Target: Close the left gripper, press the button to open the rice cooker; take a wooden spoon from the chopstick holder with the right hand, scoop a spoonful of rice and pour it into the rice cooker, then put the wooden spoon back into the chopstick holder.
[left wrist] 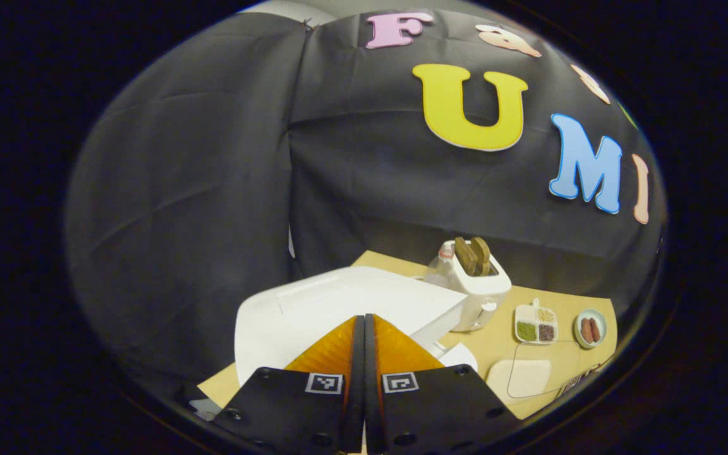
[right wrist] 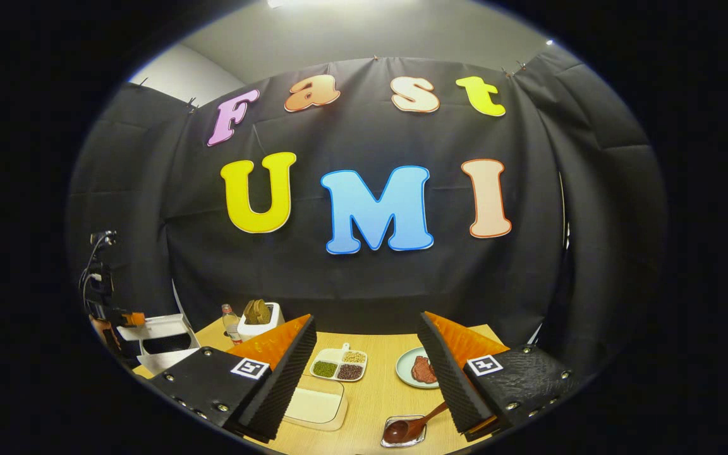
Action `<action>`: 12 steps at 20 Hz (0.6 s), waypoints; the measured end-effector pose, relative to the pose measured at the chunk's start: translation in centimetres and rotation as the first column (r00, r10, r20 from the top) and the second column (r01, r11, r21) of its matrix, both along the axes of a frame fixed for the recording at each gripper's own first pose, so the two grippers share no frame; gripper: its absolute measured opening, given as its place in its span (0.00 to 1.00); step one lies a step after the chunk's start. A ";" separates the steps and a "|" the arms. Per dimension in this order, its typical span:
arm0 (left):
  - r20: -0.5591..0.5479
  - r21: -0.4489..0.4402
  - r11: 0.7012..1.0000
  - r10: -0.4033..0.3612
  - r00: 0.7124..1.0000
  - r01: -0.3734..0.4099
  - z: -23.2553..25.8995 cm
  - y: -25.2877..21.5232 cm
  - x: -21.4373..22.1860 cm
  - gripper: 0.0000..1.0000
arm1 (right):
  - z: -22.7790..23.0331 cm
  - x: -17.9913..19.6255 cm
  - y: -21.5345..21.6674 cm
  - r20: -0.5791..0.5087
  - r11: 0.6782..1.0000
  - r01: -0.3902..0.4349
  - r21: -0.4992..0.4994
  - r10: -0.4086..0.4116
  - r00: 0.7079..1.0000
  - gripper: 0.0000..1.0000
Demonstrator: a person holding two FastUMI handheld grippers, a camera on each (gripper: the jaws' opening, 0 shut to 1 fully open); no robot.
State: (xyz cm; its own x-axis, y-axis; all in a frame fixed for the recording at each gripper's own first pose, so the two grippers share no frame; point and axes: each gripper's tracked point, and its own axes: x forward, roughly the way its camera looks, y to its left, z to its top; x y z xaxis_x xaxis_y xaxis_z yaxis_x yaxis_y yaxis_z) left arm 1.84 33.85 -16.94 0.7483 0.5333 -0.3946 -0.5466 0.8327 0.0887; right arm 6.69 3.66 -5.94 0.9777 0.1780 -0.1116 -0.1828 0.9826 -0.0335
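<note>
Two grippers over table (right wrist: 376, 398). Left gripper (left wrist: 364, 341) clenched, fingers together, above white rice cooker (left wrist: 339, 303) at table's left edge. Right gripper (right wrist: 364, 373) released, jaws wide apart, nothing between. Wooden spoon (right wrist: 411, 426) lies in small dish (right wrist: 402, 436) near front edge.

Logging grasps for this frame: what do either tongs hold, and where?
Nothing: left tongs are shut empty above the rice cooker; right tongs are open.

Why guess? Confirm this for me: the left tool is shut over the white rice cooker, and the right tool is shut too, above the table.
One detail is wrong. The right tool is open, its fingers spread wide above the table, as the right gripper view shows. The left tool is indeed shut over the white rice cooker.
</note>
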 end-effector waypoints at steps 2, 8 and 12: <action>0.075 0.068 0.997 -0.027 0.997 0.022 4.0 -1.1 0.0 0.15 | 0.0 -0.4 -0.2 0.005 1.000 -0.002 -0.008 0.002 1.000 0.98; 0.184 0.137 0.986 -0.123 0.975 0.098 8.5 -6.3 0.6 0.98 | -0.5 -1.6 -2.6 0.005 0.999 0.038 -0.011 -0.038 0.999 0.98; 0.231 0.129 0.972 -0.221 0.948 0.195 9.4 -12.8 0.4 0.98 | -1.5 -1.2 -6.1 0.010 0.992 0.119 -0.036 -0.118 0.993 0.94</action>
State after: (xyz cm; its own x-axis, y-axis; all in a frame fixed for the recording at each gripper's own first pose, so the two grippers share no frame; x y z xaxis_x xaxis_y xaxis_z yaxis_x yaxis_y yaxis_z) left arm 2.29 21.04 -7.56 0.9128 0.3841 -0.1386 -0.3783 0.9233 0.0670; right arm 5.48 -2.42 -7.49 0.9926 0.0567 -0.1077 -0.0645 0.9954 -0.0708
